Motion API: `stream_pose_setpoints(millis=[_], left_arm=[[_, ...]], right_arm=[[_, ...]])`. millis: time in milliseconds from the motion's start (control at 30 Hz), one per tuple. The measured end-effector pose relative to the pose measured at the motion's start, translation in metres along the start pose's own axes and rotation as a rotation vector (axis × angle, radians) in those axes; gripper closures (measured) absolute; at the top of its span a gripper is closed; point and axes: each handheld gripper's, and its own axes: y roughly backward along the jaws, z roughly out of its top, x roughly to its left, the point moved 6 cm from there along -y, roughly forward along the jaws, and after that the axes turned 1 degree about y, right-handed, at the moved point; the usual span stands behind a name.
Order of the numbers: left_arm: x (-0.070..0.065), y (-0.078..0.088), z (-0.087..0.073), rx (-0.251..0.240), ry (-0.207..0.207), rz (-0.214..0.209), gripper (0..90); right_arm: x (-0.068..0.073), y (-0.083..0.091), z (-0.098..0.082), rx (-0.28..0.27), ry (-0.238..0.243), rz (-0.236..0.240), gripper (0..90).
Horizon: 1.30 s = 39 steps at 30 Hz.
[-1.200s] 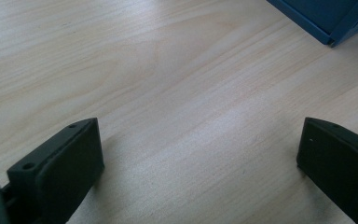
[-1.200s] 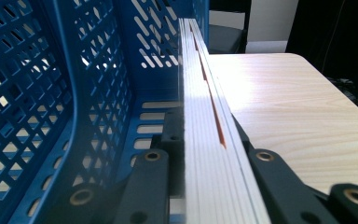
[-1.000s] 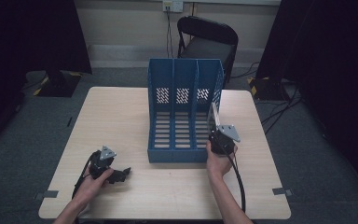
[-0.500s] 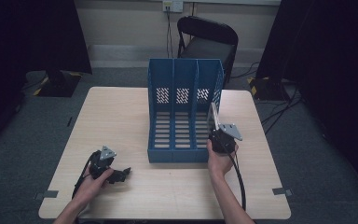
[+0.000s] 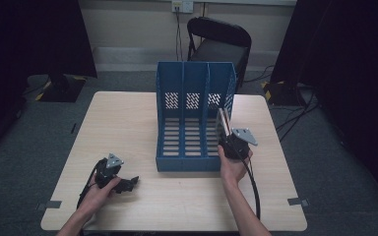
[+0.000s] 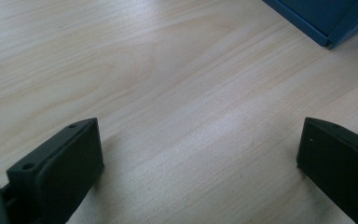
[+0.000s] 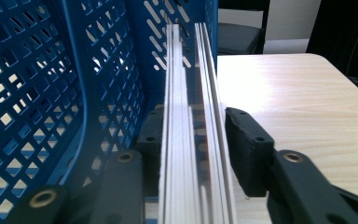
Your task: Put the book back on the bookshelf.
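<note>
Spanning most of the high view, the wooden table [image 5: 128, 128] carries a blue file rack [image 5: 192, 118] with 3 compartments, standing a little right of centre and nearer the far edge. A stack of thin white sheets [image 7: 191, 140] stands on edge in the rack's right compartment, at that compartment's open front end. The right gripper [image 5: 226, 142] sits at the rack's front right corner with the sheets between its jaws; those jaws have just been opening, and in the right gripper view the right pad [image 7: 247, 149] stands clear of the stack, so the hold is released. The left gripper [image 5: 128, 183] rests near the table's front left corner, well apart from the rack, its jaws spread wide over bare wood with nothing between them.
</note>
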Motion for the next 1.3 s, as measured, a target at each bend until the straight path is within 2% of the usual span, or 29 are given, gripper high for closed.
stream_pose_setpoints(millis=[133,533,733,1033,1133,1300], left_arm=[[-0.0002,-0.0004,0.0004,0.0,0.001,-0.003,0.0],[-0.0002,-0.0004,0.0004,0.0,0.0,-0.003,0.0],[-0.0003,-0.0004,0.0003,0.0,0.001,-0.003,0.0],[-0.0003,-0.0002,0.0002,0.001,0.0,-0.002,0.0],[-0.0002,-0.0002,0.0002,0.001,-0.001,-0.002,0.0],[-0.0002,-0.0002,0.0002,0.001,0.0,-0.002,0.0]], right_arm=[[0.0008,-0.0024,0.0007,0.016,0.003,0.02,54.4],[0.002,-0.0004,-0.0005,0.031,-0.011,0.043,45.9],[0.0002,0.0006,-0.0002,0.032,-0.014,0.05,44.7],[-0.0023,0.0043,0.0024,0.019,-0.018,0.037,46.4],[-0.0035,0.006,0.003,0.019,-0.009,0.019,52.8],[-0.0036,0.007,0.0044,0.018,0.005,-0.003,58.1]])
